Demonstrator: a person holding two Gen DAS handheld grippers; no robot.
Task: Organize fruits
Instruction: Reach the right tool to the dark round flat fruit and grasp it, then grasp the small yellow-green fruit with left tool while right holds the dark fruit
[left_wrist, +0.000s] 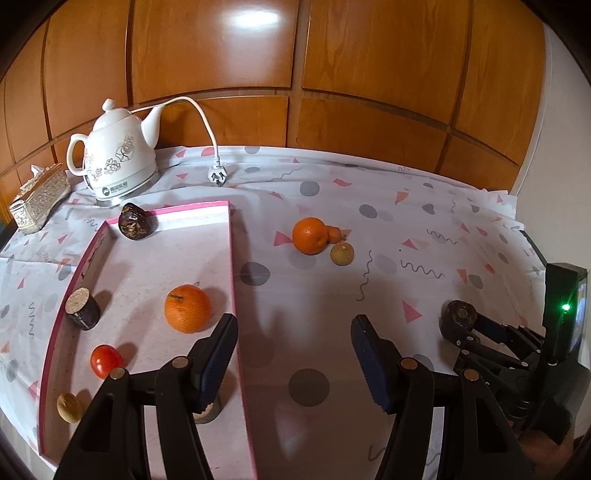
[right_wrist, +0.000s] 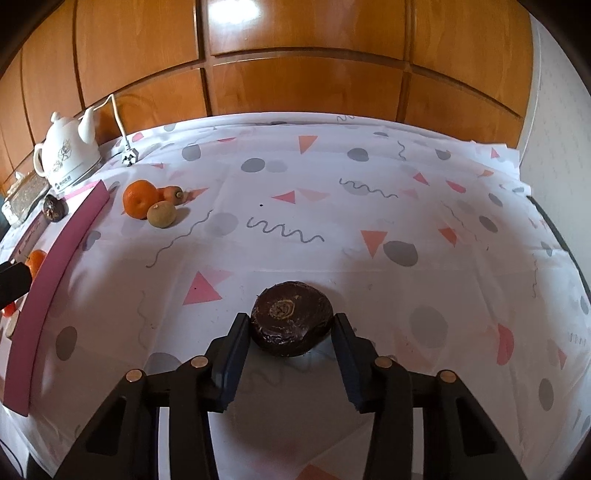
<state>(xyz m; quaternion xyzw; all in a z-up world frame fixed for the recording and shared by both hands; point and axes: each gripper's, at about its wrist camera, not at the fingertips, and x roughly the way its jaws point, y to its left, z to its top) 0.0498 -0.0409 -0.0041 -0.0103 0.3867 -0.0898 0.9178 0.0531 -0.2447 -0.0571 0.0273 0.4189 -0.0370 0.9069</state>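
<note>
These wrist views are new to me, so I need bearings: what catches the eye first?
The dark round fruit sits between the right gripper fingers, low in the right view. In the left view, an orange lies in the pink-edged tray; a white kettle stands behind.

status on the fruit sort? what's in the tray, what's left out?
Done: the pink-rimmed tray holds an orange, a tomato, two dark fruits and a pale one. In hand: the right gripper brackets a dark fruit on the tablecloth; a gap shows at one pad, so not gripped. Left gripper is empty. Left: orange, kiwi and a small carrot-like piece.
</note>
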